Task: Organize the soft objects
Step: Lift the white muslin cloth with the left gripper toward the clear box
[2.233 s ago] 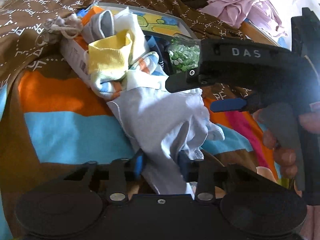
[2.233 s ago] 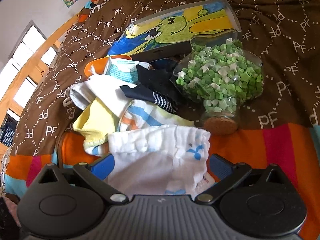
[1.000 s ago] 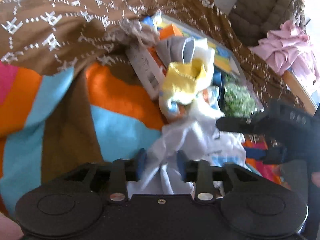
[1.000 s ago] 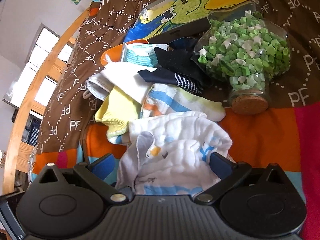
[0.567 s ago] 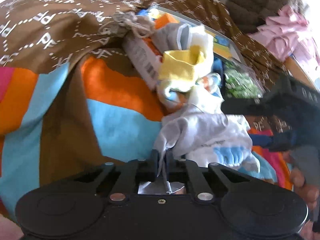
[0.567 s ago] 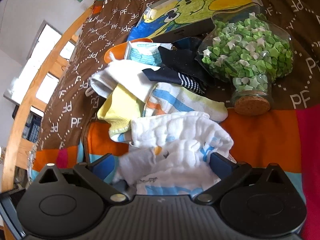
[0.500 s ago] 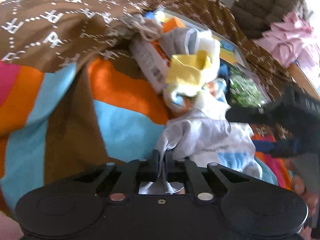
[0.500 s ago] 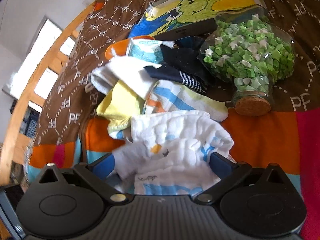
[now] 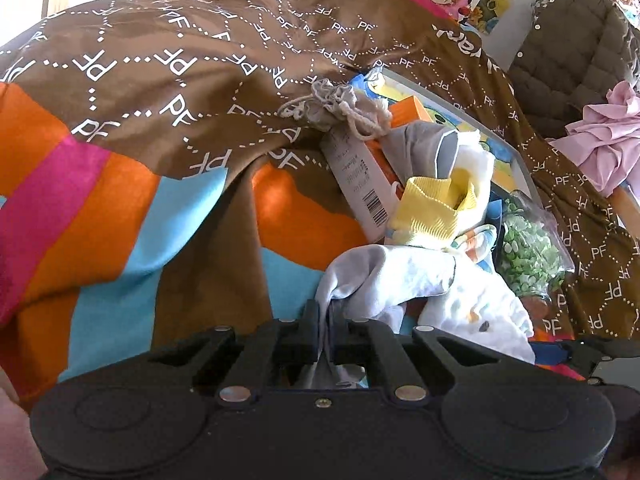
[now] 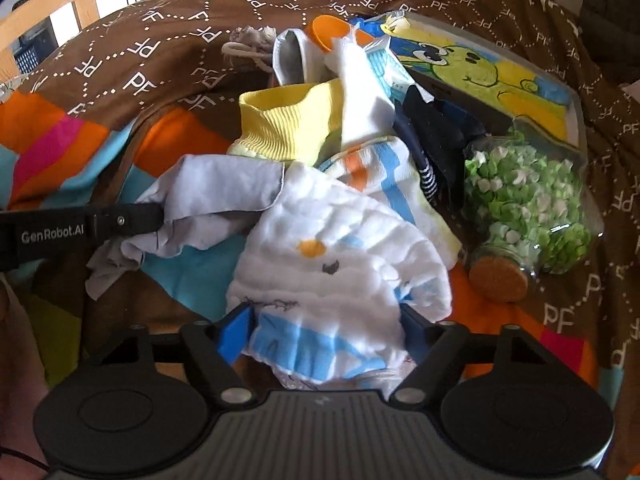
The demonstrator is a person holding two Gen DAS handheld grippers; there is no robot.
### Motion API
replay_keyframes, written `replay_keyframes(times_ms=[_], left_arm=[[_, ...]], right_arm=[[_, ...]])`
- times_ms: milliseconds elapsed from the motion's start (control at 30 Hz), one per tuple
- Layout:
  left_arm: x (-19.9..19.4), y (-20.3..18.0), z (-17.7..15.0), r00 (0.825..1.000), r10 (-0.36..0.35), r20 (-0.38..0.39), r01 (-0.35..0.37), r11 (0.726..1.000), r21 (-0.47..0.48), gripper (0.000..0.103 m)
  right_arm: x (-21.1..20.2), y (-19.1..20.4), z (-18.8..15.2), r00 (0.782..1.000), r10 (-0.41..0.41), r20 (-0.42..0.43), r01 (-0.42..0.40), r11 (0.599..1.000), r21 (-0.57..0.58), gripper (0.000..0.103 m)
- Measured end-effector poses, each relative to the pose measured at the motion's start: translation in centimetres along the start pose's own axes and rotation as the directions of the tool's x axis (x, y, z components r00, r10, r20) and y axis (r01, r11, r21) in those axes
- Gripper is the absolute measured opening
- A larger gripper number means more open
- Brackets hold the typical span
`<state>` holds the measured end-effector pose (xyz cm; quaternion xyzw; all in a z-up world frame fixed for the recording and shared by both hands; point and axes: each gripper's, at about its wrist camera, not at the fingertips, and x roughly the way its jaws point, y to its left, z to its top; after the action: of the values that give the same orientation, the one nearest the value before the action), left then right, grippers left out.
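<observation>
We see a crinkled white muslin cloth [image 10: 340,256] with printed blue marks, beside a smooth pale grey cloth [image 10: 212,192]. A ribbed yellow knit sock [image 10: 288,124] lies on the soft matt blanket [image 9: 120,208]. A clear glossy jar [image 10: 528,204] holds folded green paper and has a rough cork stopper [image 10: 498,280].

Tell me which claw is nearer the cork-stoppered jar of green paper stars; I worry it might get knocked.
Right. The right claw sits open around the white muslin cloth, just left of the jar. The left claw pinches the grey cloth, farther left.
</observation>
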<state>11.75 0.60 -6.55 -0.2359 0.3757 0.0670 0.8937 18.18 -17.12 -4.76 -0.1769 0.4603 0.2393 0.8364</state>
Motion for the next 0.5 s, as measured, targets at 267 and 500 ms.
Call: replay_keyframes(times_ms=[267, 500], left_arm=[[-0.3, -0.4, -0.2, 0.999, -0.034, 0.02, 0.034, 0.999, 0.022, 0.003], [-1.3, -1.6, -0.6, 0.995, -0.089, 0.049, 0.085, 0.992, 0.089, 0.003]], right_arm=[[-0.9, -0.7, -0.6, 1.0, -0.006, 0.022, 0.006, 1.0, 0.029, 0.034], [-3.3, -2.6, -1.2, 0.996, -0.019, 0.082, 0.009, 0.992, 0.126, 0.027]])
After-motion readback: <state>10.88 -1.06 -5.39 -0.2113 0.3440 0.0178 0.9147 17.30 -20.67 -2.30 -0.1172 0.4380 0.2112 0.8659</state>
